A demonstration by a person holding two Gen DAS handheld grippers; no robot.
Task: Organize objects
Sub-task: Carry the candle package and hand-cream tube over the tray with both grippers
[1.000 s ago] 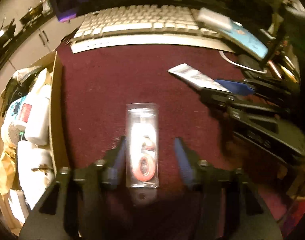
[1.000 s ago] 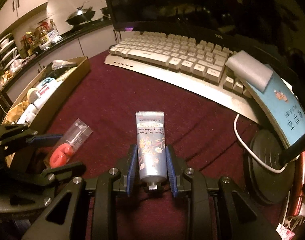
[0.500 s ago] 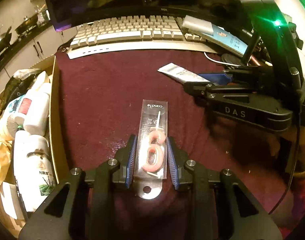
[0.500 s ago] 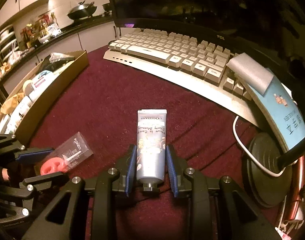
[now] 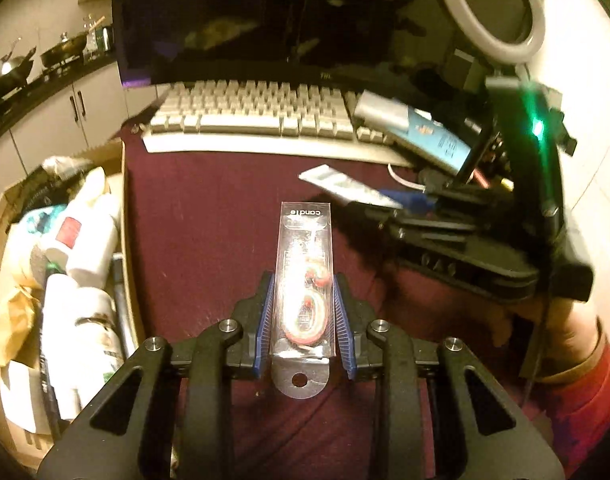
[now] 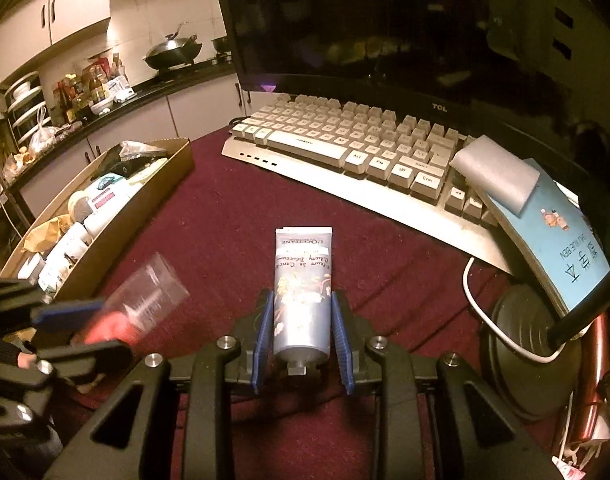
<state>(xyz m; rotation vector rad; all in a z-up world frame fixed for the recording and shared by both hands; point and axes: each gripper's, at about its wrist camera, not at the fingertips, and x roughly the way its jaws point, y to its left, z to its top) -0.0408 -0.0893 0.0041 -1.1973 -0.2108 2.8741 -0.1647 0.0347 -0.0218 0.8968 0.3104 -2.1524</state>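
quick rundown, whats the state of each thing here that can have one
left tongs: shut on candle pack
candle pack: sealed, gripped, off the cloth
right tongs: shut on hand cream tube
hand cream tube: cap on, gripped
cardboard box: open, crowded with bottles
monitor: screen dark
ring light: off

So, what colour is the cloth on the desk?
Dark maroon cloth, clearest in the right wrist view.
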